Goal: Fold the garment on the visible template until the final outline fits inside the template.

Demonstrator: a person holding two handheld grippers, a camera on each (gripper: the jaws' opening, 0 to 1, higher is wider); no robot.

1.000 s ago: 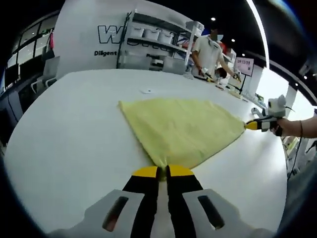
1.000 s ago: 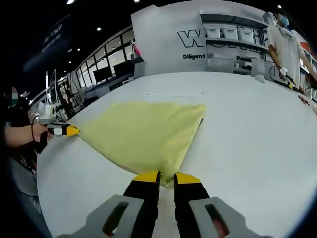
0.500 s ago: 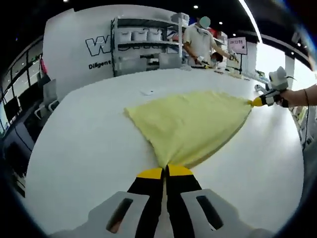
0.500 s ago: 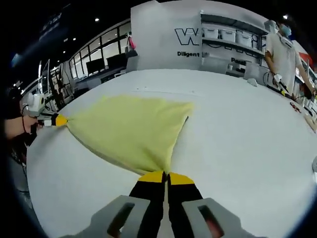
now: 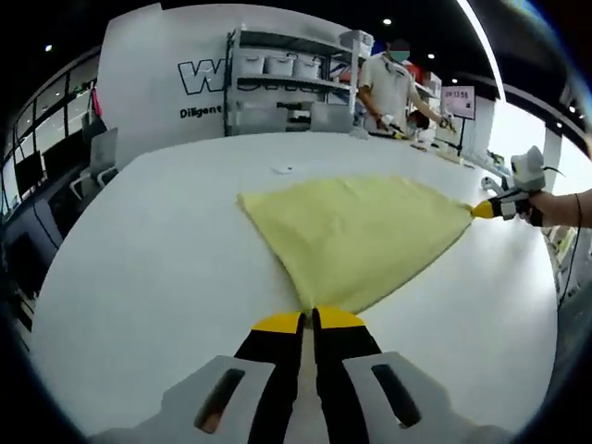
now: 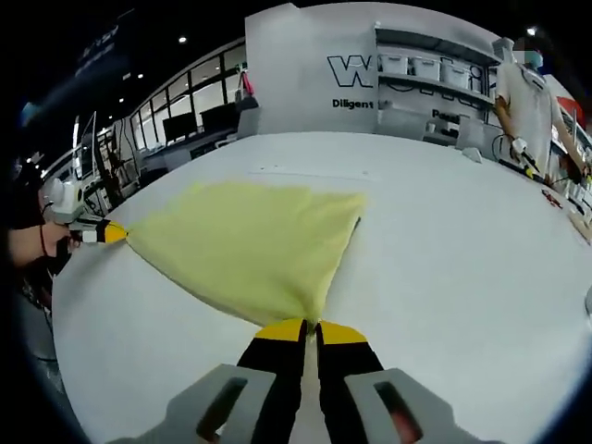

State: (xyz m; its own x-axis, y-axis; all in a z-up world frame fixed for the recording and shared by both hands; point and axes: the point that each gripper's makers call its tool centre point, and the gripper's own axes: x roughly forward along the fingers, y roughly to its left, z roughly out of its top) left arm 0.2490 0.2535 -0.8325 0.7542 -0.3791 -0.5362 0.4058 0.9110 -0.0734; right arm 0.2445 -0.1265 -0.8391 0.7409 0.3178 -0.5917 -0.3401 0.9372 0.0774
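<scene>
Left gripper view: the left gripper (image 5: 307, 321) has its yellow-tipped fingers (image 5: 276, 323) pressed together on one corner of the yellow garment (image 5: 356, 233), which fans out ahead of them across the white table (image 5: 148, 268). At the garment's far right corner the right gripper (image 5: 485, 210) pinches the cloth, a hand (image 5: 555, 207) behind it. Beyond the table stand shelves with bins (image 5: 282, 88) and a person in a white shirt (image 5: 388, 88).

Right gripper view: the right gripper's own fingers (image 6: 281, 330) are closed on the near corner — the cloth gathers to a point right between the tips and spreads away up and to the left. The left gripper sits at the far left corner, clamped on the fabric. The garment lies taut between the two held corners, its third corner resting on the table ahead.
</scene>
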